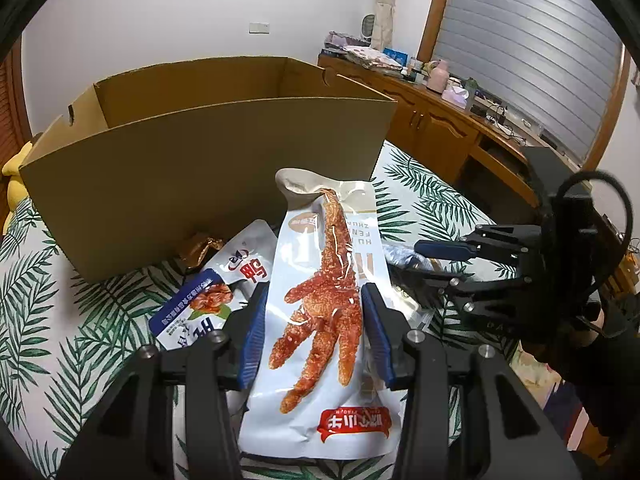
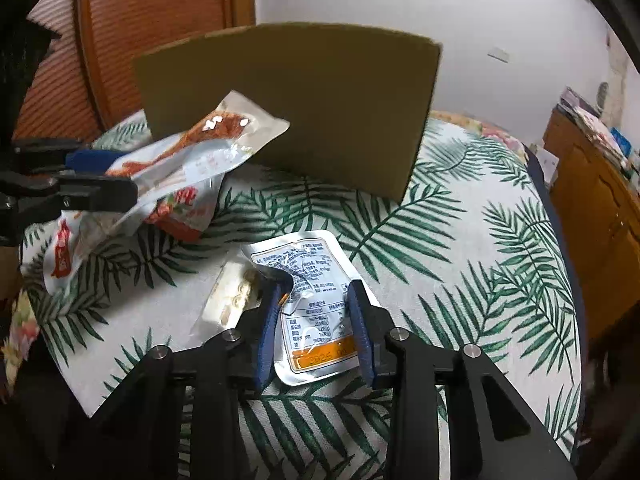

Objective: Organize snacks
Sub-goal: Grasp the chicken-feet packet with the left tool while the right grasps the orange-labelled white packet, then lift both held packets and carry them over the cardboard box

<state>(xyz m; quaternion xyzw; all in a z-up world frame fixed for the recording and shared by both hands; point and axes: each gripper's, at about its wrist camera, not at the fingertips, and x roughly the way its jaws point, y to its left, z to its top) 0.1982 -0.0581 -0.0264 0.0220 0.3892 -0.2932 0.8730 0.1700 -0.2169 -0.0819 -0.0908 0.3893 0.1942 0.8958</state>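
At the far left of the left wrist view a yellow cushion (image 1: 12, 184) peeks from behind the open cardboard box (image 1: 208, 160), which stands on the palm-leaf cloth (image 1: 52, 320) with its long side facing the camera. Just in front of the box lie a crumpled brown wrapper (image 1: 200, 250) and a blue-and-white snack pouch (image 1: 212, 300), the pouch tilted with one corner toward the box. The left gripper (image 1: 316, 336) is clamped on the chicken-foot packet (image 1: 320, 320), lifted clear of the cloth; the packet's long axis runs straight along the fingers, its crimped top end pointing up toward the box wall and its red label end nearest the camera. To the right, the right gripper (image 1: 440, 264) reaches in low over the cloth, with a wooden cabinet (image 1: 440, 120) behind it. In the right wrist view the lifted packet (image 2: 168, 168) slants up toward the box (image 2: 288, 112), beside a red-printed pouch (image 2: 180, 212). A clear bag of pale pieces (image 2: 230, 300) lies flat on the cloth, touching the silver nutrition-label pouch (image 2: 308, 300). The right gripper (image 2: 316, 320) pinches this silver pouch, which points away along the fingers, orange date strip nearest the camera.
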